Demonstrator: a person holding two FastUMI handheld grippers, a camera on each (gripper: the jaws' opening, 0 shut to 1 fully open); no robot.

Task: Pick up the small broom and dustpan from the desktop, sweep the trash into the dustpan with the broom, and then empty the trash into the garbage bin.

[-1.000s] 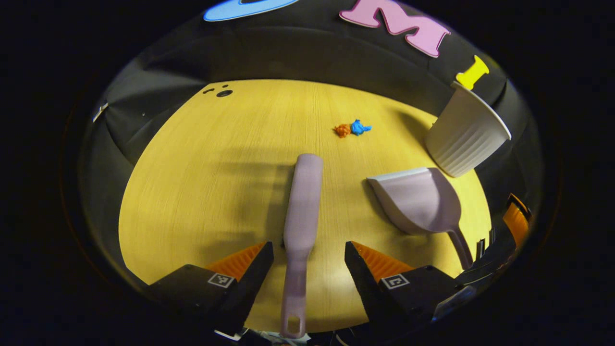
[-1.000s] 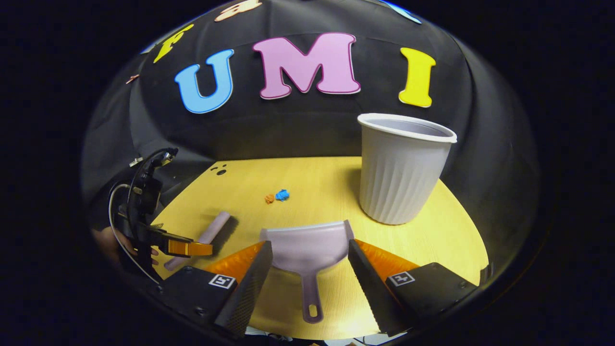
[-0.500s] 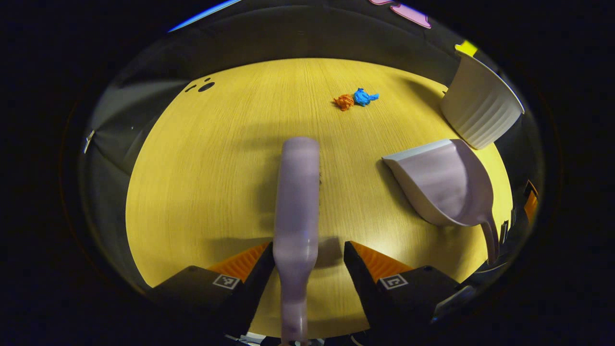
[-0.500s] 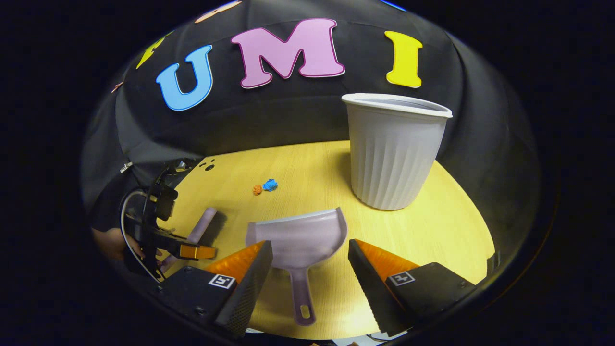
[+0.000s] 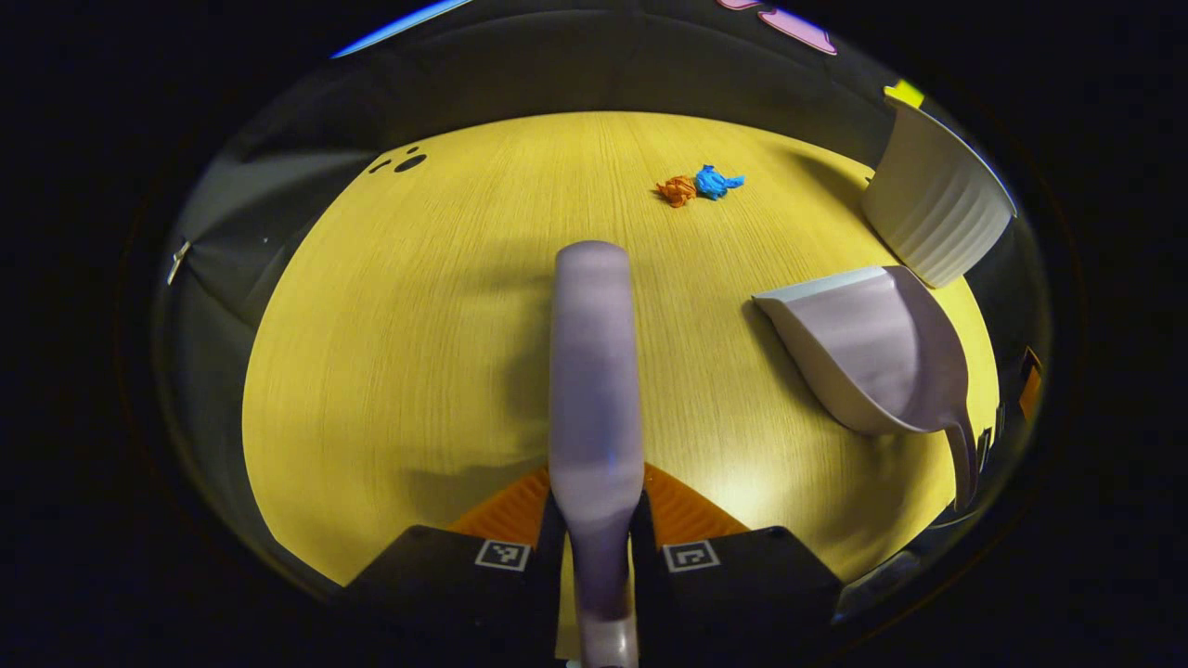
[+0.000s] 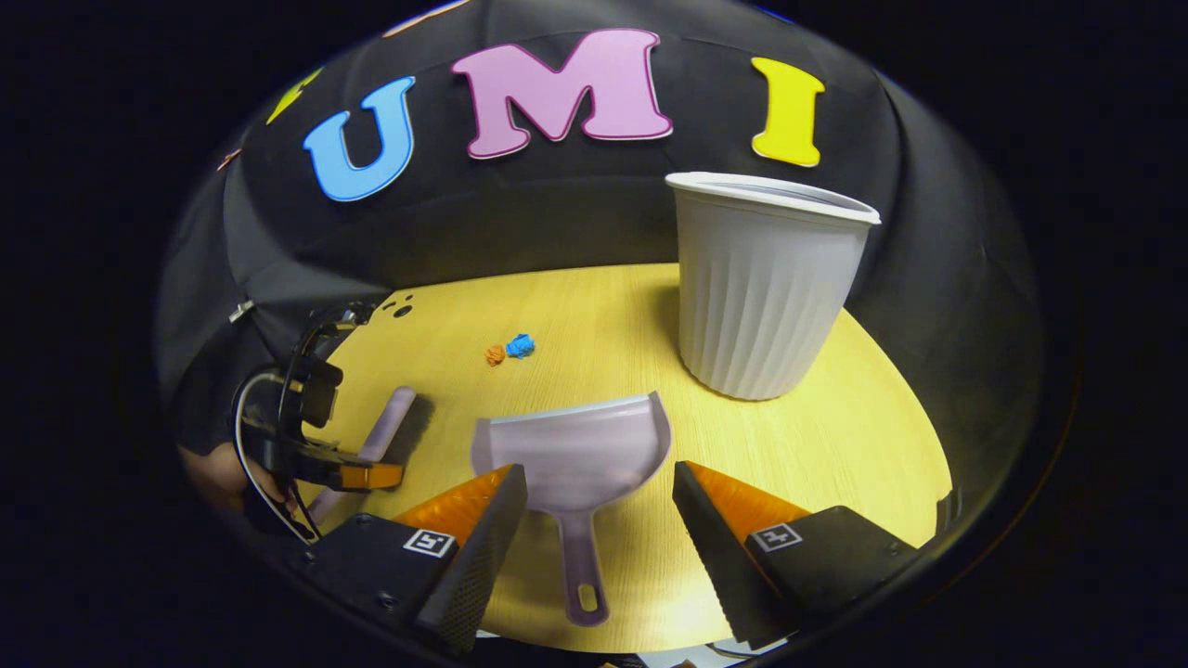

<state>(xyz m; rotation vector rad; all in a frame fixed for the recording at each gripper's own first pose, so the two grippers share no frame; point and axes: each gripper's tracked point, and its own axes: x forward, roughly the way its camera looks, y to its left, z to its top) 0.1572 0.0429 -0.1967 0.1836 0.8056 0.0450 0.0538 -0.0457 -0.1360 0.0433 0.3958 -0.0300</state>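
The left gripper was seen clamped on the neck of the small broom, both fingers pressed against its narrow handle just below the point where the head widens. The broom's head was pointed straight ahead of this gripper, over the desktop. Ahead and slightly to its right, well apart from the broom's tip, two small scraps of trash were lying, an orange scrap touching a blue scrap. To the right of the gripper the dustpan was resting on the desktop, and beyond it the garbage bin stood upright.

The right gripper was held wide, its fingers set either side of the dustpan's handle without touching it. The pan's scoop was lying just ahead of the fingertips, the bin farther ahead to the right, and the trash ahead to the left.

Both tools appeared to be thin moulded plastic, so they were judged light, stiff and rather smooth. The dustpan was judged best taken on the slim handle, close to the scoop, so that it would not swing. A firm grip was thought advisable, since slipping on the smooth plastic seemed possible.
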